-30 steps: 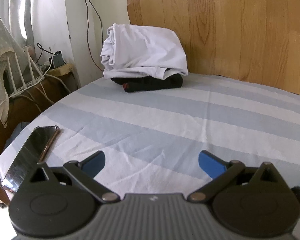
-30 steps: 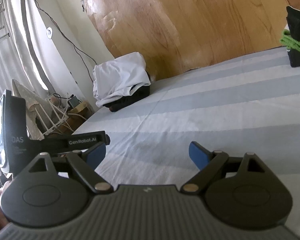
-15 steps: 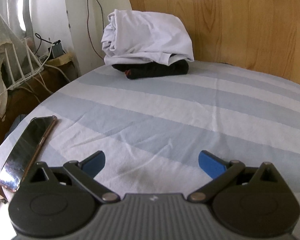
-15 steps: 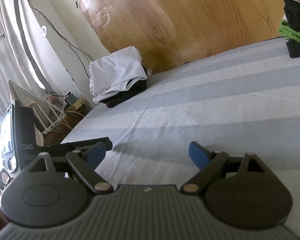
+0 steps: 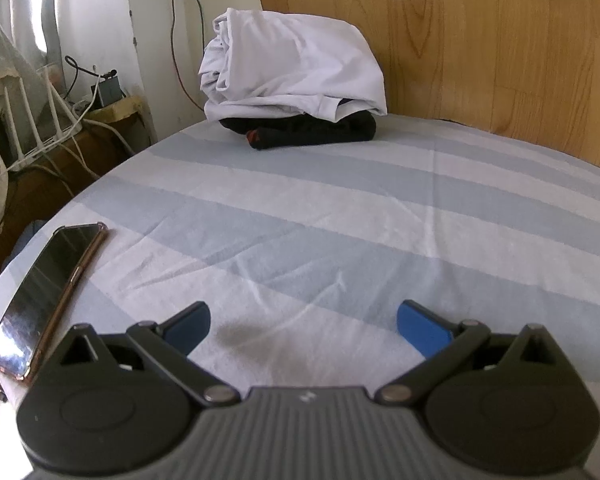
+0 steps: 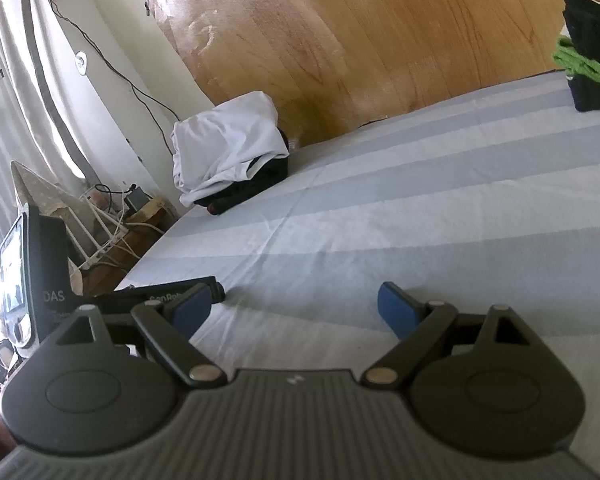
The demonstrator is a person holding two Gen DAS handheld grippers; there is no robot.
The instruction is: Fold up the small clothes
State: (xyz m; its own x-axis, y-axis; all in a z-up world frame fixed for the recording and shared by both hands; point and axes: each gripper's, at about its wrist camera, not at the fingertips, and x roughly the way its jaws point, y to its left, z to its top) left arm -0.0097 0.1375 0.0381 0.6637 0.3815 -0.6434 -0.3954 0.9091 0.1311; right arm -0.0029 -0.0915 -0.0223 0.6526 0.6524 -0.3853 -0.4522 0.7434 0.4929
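1. Bed [image 5: 340,208], with a sheet in pale blue and white stripes, lightly creased, filling most of both views. It runs back to a wooden headboard [image 5: 480,40].
2. White garment [image 5: 292,64], loosely bundled, at the far left corner of the bed against the headboard. It sits well ahead of the left gripper and far forward and left of the right one; the right wrist view shows it too [image 6: 224,144].
3. Black garment [image 5: 312,134], lying under the white one, its front edge poking out with a small red mark at one end. It touches neither gripper.
4. Folded stack of dark and green clothes [image 6: 588,60], at the far right edge of the bed in the right wrist view, well apart from the white bundle.
5. Left gripper [image 5: 304,322], low over bare sheet, blue pads spread wide, nothing between them.
6. Right gripper [image 6: 290,306], likewise low over bare sheet, pads spread wide and holding nothing; the other tool's dark body shows just to its left.
7. Phone [image 5: 48,292], screen up, on the near left edge of the bed, left of the left gripper.
8. Cables and a small charger [image 5: 108,92] on a low wooden stand beside the bed.
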